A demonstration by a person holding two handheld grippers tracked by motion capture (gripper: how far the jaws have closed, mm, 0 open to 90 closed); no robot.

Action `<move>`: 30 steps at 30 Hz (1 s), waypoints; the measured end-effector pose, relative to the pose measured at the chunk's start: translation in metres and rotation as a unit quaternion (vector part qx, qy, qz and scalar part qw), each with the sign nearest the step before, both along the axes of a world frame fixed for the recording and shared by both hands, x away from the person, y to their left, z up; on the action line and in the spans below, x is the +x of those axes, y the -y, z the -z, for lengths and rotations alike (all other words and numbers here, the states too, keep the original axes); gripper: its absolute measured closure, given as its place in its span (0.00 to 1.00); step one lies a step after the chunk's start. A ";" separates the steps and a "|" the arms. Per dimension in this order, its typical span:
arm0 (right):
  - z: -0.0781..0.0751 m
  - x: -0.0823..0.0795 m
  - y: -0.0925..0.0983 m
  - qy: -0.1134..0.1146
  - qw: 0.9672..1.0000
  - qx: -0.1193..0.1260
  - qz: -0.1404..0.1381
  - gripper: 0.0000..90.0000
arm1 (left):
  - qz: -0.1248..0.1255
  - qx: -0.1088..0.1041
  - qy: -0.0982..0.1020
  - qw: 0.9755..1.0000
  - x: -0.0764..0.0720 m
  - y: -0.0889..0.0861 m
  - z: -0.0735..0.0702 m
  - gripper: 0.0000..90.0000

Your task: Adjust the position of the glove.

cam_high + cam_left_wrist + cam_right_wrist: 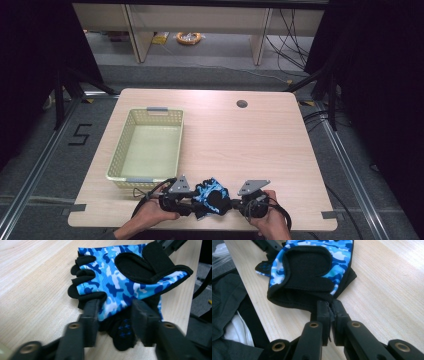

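A fingerless glove (210, 194) in blue camouflage with black palm pads lies at the table's near edge, between my two grippers. My left gripper (194, 203) comes at it from the left. In the left gripper view its jaws (116, 315) are closed on the bunched finger-side edge of the glove (112, 282). My right gripper (233, 204) reaches in from the right. Its jaws (331, 307) are shut tight on the black hem of the glove (307, 272) at the wrist side. A hand holds each gripper at the table's front.
A pale yellow mesh basket (150, 112) with grey handles stands on the table's left half, just beyond my left gripper. A round cable hole (242, 104) sits near the far edge. Bare wood (250, 150) stretches across the middle and right.
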State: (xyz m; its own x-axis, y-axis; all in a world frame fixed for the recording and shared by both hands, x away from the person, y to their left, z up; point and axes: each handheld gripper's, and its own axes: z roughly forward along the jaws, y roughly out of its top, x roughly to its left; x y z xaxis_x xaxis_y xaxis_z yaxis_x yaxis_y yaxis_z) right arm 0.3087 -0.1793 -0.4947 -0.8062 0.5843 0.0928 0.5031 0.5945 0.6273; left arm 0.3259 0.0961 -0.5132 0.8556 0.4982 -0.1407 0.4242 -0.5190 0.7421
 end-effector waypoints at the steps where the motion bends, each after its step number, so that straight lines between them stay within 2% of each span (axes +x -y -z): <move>1: -0.001 0.000 0.001 0.001 1.000 -0.006 -0.003 0.97 | -0.002 0.002 0.009 1.000 0.000 -0.001 0.000 0.80; 2: -0.001 0.000 0.001 0.008 1.000 0.000 0.002 0.97 | -0.009 -0.006 0.006 1.000 0.000 -0.001 0.000 0.81; 3: -0.003 0.000 0.002 0.009 1.000 -0.002 -0.002 0.98 | -0.008 0.002 0.016 1.000 0.001 -0.003 -0.001 0.85; 4: -0.003 0.001 0.002 0.019 1.000 0.008 -0.003 0.98 | -0.012 -0.004 0.018 1.000 0.000 -0.002 -0.001 0.89; 5: -0.005 0.000 0.003 0.022 1.000 0.007 -0.004 0.98 | -0.013 -0.006 0.012 1.000 -0.002 -0.001 -0.001 0.92; 6: -0.009 -0.003 0.004 0.019 1.000 0.007 0.013 0.98 | -0.004 -0.002 0.016 1.000 -0.002 -0.002 -0.003 0.95; 7: -0.012 -0.004 0.005 0.013 1.000 0.003 0.009 0.98 | -0.010 -0.010 0.008 1.000 -0.004 -0.001 -0.003 0.95; 8: -0.012 -0.004 0.005 0.021 1.000 0.009 0.014 0.98 | -0.005 -0.007 0.009 1.000 -0.005 -0.001 -0.004 0.95; 9: -0.015 -0.004 0.006 0.023 1.000 0.008 0.008 0.98 | -0.004 -0.015 0.008 1.000 -0.007 0.000 -0.006 0.96; 10: -0.015 -0.003 0.007 0.034 0.999 0.015 0.008 0.98 | 0.000 -0.010 0.011 1.000 -0.008 -0.001 -0.007 0.96; 11: -0.018 -0.004 0.008 0.024 1.000 0.012 0.010 0.98 | -0.008 -0.023 0.003 1.000 -0.011 0.000 -0.009 0.96; 12: -0.019 -0.003 0.009 0.031 0.999 0.016 0.000 0.98 | -0.006 -0.025 0.008 1.000 -0.013 -0.001 -0.013 0.96; 13: -0.022 -0.003 0.011 0.026 0.999 0.040 -0.003 0.98 | -0.010 -0.034 0.009 0.999 -0.016 -0.002 -0.016 0.97; 14: -0.022 -0.003 0.011 0.026 0.999 0.040 -0.003 0.98 | -0.008 -0.043 0.010 0.999 -0.019 -0.003 -0.021 0.97; 15: -0.027 -0.003 0.013 0.031 0.998 0.056 -0.006 0.98 | -0.010 -0.058 0.012 0.998 -0.026 -0.005 -0.028 0.97; 16: -0.027 -0.003 0.013 0.031 0.998 0.056 -0.006 0.98 | -0.010 -0.058 0.012 0.998 -0.026 -0.005 -0.028 0.97; 17: -0.032 -0.001 0.015 0.042 0.998 0.052 -0.008 0.98 | -0.005 -0.061 0.018 0.998 -0.031 -0.006 -0.031 0.97; 19: -0.033 0.001 0.015 0.048 0.998 0.051 -0.009 0.98 | -0.005 -0.073 0.010 0.997 -0.041 -0.005 -0.031 0.97; 20: -0.035 0.004 0.014 0.056 0.997 0.048 -0.019 0.98 | -0.005 -0.063 0.006 0.998 -0.044 -0.005 -0.030 0.97; 21: -0.035 0.005 0.012 0.058 0.997 0.048 -0.023 0.98 | 0.005 -0.066 -0.003 0.998 -0.047 -0.003 -0.028 0.97; 22: -0.035 0.007 0.010 0.051 0.997 0.047 -0.027 0.98 | 0.002 -0.066 -0.010 0.998 -0.051 -0.001 -0.026 0.97; 23: -0.033 0.012 0.006 0.053 0.997 0.039 -0.041 0.98 | 0.010 -0.061 -0.005 0.998 -0.052 0.000 -0.024 0.97; 24: -0.033 0.012 0.006 0.053 0.997 0.039 -0.041 0.98 | 0.010 -0.061 -0.012 0.998 -0.054 0.003 -0.022 0.97; 27: -0.031 0.020 0.002 0.050 0.998 0.030 -0.038 0.98 | 0.014 -0.054 -0.004 0.998 -0.051 0.007 -0.019 0.97; 28: -0.029 0.021 0.001 0.051 0.997 0.035 -0.035 0.98 | 0.011 -0.055 -0.006 0.998 -0.050 0.008 -0.018 0.97; 29: -0.030 0.026 0.000 0.050 0.997 0.032 -0.042 0.98 | 0.006 -0.047 -0.006 0.999 -0.049 0.007 -0.019 0.97; 30: -0.030 0.026 0.000 0.050 0.997 0.032 -0.042 0.98 | 0.000 -0.062 -0.016 0.998 -0.049 0.009 -0.018 0.97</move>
State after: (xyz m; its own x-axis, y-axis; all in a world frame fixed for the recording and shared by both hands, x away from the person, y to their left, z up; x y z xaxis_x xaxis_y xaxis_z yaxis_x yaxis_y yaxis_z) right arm 0.3345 -0.1795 -0.4644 -0.8592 0.5098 0.0438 0.3860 0.5897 0.7093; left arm 0.2764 0.0867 -0.4952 0.8498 0.4749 -0.2288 0.4488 -0.4240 0.7867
